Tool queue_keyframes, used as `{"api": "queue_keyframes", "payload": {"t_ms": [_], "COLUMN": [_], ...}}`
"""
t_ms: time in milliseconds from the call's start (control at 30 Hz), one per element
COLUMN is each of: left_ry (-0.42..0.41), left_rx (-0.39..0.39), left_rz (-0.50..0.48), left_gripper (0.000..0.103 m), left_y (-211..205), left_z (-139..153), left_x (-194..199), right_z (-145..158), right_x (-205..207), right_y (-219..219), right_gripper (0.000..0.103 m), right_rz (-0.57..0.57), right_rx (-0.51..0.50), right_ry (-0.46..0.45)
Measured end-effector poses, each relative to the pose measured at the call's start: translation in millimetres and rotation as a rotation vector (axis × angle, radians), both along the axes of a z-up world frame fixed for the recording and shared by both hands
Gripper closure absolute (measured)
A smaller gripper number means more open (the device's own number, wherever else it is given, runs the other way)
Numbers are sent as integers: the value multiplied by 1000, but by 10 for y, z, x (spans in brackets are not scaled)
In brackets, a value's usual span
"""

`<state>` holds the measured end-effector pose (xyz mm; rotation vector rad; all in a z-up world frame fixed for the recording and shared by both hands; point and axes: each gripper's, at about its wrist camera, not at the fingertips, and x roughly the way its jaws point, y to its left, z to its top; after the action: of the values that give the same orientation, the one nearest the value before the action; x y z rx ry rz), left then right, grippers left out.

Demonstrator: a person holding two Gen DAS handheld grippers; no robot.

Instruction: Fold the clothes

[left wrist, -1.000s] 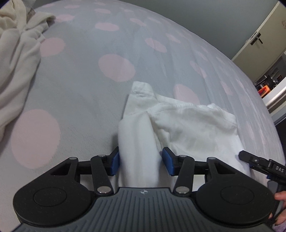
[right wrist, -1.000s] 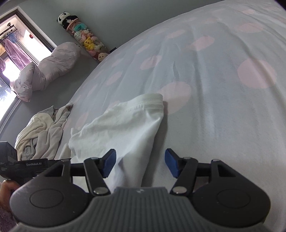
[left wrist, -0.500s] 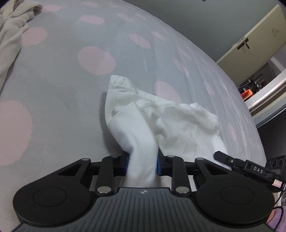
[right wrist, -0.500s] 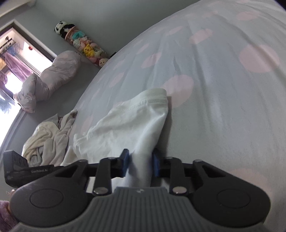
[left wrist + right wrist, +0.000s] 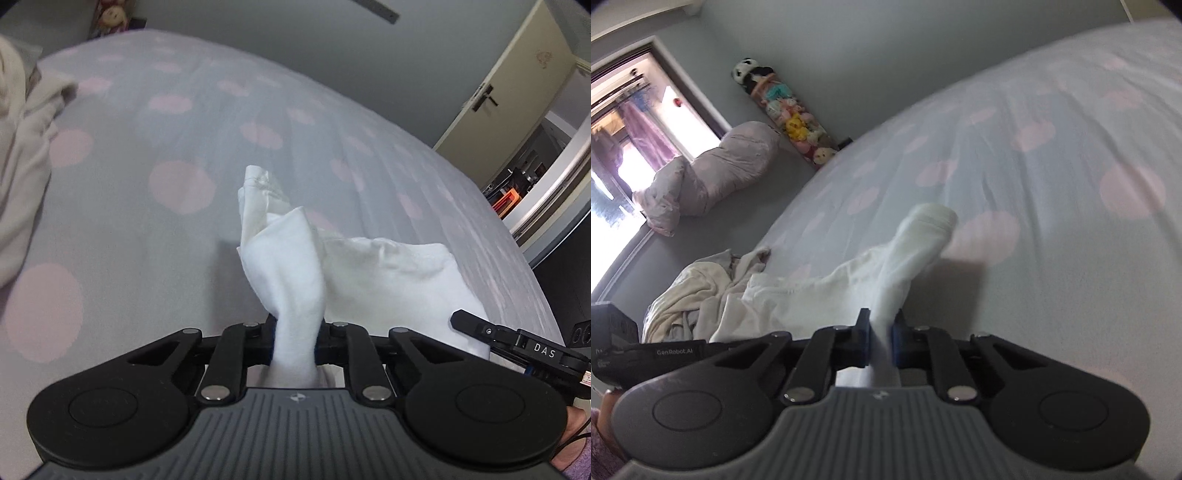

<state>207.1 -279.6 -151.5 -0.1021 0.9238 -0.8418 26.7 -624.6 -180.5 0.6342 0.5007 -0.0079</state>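
Note:
A white garment (image 5: 354,266) hangs lifted above the bed, held at two ends. My left gripper (image 5: 295,332) is shut on one bunched end of it; the cloth rises from the jaws and folds over. My right gripper (image 5: 879,336) is shut on the other end of the white garment (image 5: 912,243), which stretches away toward its hem. The right gripper also shows at the right edge of the left wrist view (image 5: 517,343), and the left gripper shows at the left edge of the right wrist view (image 5: 646,350).
The bed has a grey cover with pink dots (image 5: 155,177). A pile of cream clothes (image 5: 698,291) lies at its left; it also shows in the left wrist view (image 5: 18,166). A door (image 5: 517,85) stands at right. A pillow (image 5: 713,173) and plush toys (image 5: 790,118) lie by the window.
Both grippers closed on the white garment and then lifted it off the bed. The cloth now hangs stretched between them, and both views have tilted up.

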Motion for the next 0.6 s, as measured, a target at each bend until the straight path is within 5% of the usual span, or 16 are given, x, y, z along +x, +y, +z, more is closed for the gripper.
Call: {"api": "queue_keyframes", "payload": {"t_ms": [233,600], "left_ry": [-70,-256], "left_rx": [-48,-104], "left_rz": [-30,-259], "left_gripper": [91,92], "left_y": [18,-609], "left_z": [547,1509], "left_x": [-383,-1363], "right_z": [562,1518], "right_x": [-488,-1746], "right_y": [150,38], "right_gripper": [91,91], "right_rz": [-34,-204], "right_rx": [-78,-214], "right_ry": [-83,-211]}}
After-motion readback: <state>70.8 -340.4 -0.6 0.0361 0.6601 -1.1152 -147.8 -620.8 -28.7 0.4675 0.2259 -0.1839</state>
